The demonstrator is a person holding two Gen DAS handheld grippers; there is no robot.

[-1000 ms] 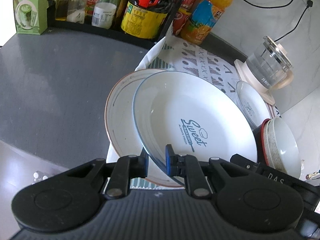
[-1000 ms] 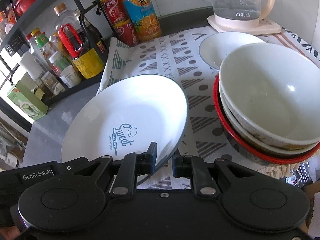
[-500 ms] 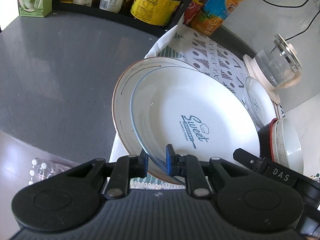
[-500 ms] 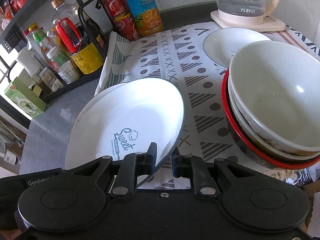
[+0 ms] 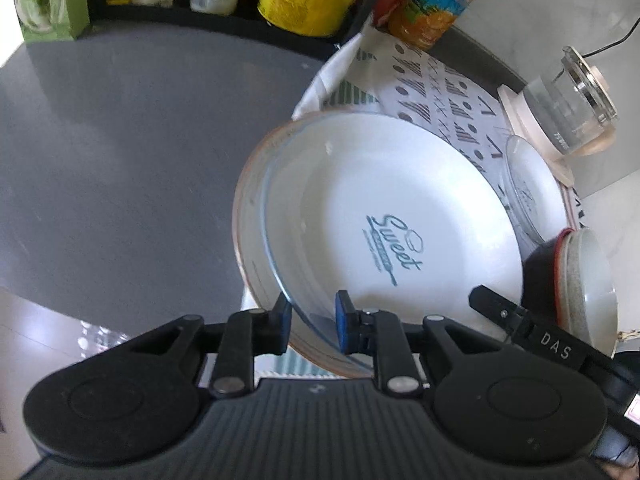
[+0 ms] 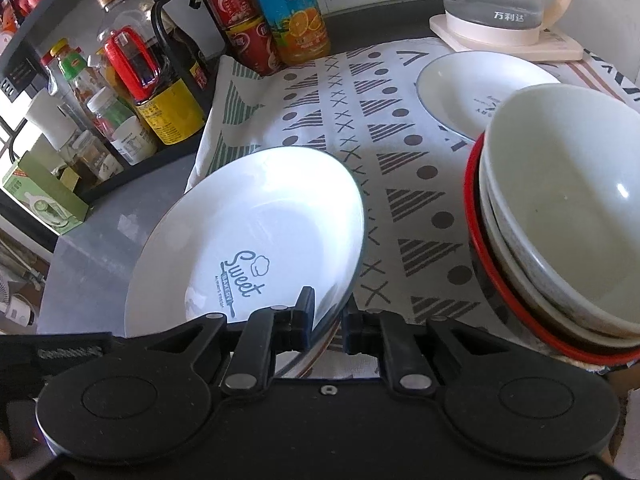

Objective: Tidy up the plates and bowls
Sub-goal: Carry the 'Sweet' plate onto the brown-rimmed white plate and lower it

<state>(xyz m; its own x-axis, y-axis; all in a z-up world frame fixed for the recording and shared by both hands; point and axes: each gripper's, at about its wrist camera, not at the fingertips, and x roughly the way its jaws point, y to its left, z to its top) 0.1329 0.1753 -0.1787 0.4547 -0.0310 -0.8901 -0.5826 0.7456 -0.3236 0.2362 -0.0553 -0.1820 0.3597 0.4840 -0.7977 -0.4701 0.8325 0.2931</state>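
Observation:
A white deep plate printed "Sweet" [image 5: 380,208] lies almost squarely over a white plate with a brown rim [image 5: 250,216] at the cloth's near left corner. My left gripper [image 5: 312,322] straddles the near rim; its jaws are opening, with the rim between them and a thin gap at the pads. My right gripper [image 6: 327,320] is shut on the Sweet plate's [image 6: 260,220] near right rim. A small white plate [image 6: 464,88] lies further back. A stack of bowls [image 6: 560,208], the lowest red-rimmed, stands at the right.
The patterned cloth [image 6: 360,120] covers the right part of the grey counter [image 5: 120,140]. A glass kettle [image 6: 500,4] stands at the back right. A black rack of bottles [image 6: 120,80], cans, a juice bottle [image 6: 292,8] and a green carton [image 5: 44,0] line the back.
Both grippers carried the Sweet plate leftward over the brown-rimmed plate, which it now nearly covers. The left jaws stand slightly wider than before.

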